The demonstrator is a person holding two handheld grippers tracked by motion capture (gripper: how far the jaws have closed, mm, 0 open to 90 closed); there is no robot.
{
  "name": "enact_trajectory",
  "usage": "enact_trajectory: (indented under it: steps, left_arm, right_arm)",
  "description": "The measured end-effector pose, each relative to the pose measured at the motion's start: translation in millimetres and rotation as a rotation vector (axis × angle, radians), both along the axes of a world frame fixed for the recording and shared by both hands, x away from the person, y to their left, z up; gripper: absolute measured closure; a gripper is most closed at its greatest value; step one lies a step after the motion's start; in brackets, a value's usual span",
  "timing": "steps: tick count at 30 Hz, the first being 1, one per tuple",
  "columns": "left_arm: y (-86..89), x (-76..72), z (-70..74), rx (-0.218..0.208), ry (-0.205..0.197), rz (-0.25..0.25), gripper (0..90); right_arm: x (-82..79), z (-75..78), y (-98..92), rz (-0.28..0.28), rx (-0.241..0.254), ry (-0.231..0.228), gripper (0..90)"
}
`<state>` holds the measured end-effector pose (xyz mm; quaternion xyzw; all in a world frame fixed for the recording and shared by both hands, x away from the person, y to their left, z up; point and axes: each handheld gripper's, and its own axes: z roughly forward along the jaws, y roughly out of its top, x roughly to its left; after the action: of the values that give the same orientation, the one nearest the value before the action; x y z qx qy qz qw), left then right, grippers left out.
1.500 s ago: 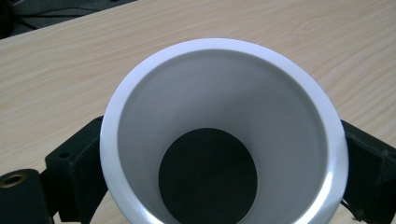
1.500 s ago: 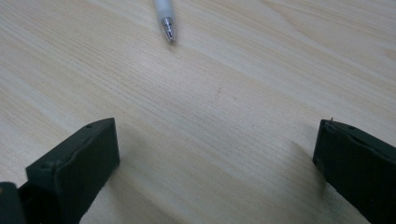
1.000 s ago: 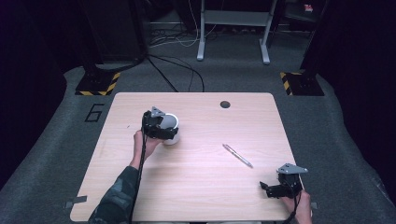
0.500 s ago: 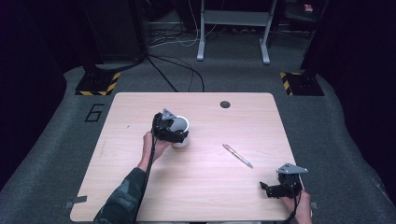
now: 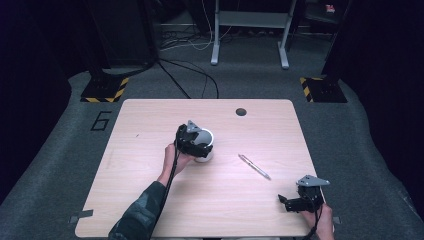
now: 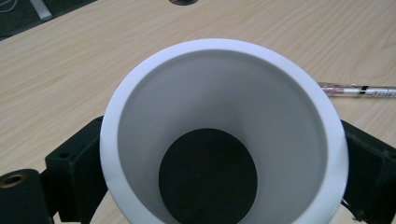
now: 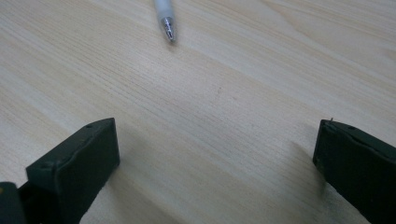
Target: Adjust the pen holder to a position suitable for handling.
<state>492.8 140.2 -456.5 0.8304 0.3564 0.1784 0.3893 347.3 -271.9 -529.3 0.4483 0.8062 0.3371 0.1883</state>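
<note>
Left gripper (image 5: 196,145) clamped on white cup (image 5: 204,142) at mid-table; right gripper (image 5: 296,202) idle, jaws wide apart.

Cup rim (image 6: 224,46) sits between the jaws, one on each side of it. Pen (image 5: 254,166) lies on bare wood between the two grippers, well apart from the cup; its tip (image 7: 168,28) points toward the right gripper. Cable hole (image 5: 241,111) near far edge. Table (image 5: 140,125) open on left side; right gripper low at the near right corner.

A "6" on the floor (image 5: 102,120) (left of table)
</note>
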Motion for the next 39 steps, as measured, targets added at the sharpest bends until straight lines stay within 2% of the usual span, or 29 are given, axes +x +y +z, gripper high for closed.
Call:
enact_trajectory:
  steps: [10,12,14,15,18,28,30,31,34,39]
  left_arm:
    - [-14.7,-0.1,-5.9,0.005,0.005,-0.026,6.6]
    - [-16.3,0.1,-6.4,0.016,0.018,-0.035,6.6]
    - [-19.5,-0.5,-8.9,0.005,0.014,-0.022,6.6]
    - [-19.7,0.0,-9.2,0.017,0.011,-0.028,6.6]
    - [-21.7,-0.2,-12.1,0.000,0.016,-0.028,6.5]
    - [-20.9,-0.6,-12.5,-0.011,0.018,-0.031,6.0]
    - [-20.3,-0.5,-12.8,-0.027,0.013,-0.030,5.8]
    - [-18.4,-0.8,-10.8,-0.018,0.022,-0.040,5.7]
    - [-15.3,-2.6,-6.1,-0.052,0.003,-0.035,3.9]
    - [-8.7,-9.2,3.5,-0.068,0.001,-0.047,2.6]
  right_arm:
    - [0.3,0.0,-0.4,0.004,-0.004,-0.004,0.0]
    - [0.3,0.0,-0.4,0.003,-0.005,-0.005,0.0]
    - [0.4,0.0,-0.7,0.005,-0.007,-0.006,0.0]
    - [0.3,0.0,-0.5,0.003,-0.005,-0.005,0.0]
    - [0.4,0.0,-0.6,0.004,-0.007,-0.006,0.0]
    - [0.2,0.0,-0.4,0.003,-0.006,-0.006,0.0]
    - [0.3,0.0,-0.5,0.005,-0.004,-0.004,0.0]
    - [0.0,0.0,-0.1,0.001,0.000,-0.001,0.0]
    - [0.4,0.0,-0.6,0.004,-0.006,-0.005,0.0]
    - [0.0,0.0,0.0,0.000,0.000,0.000,0.0]
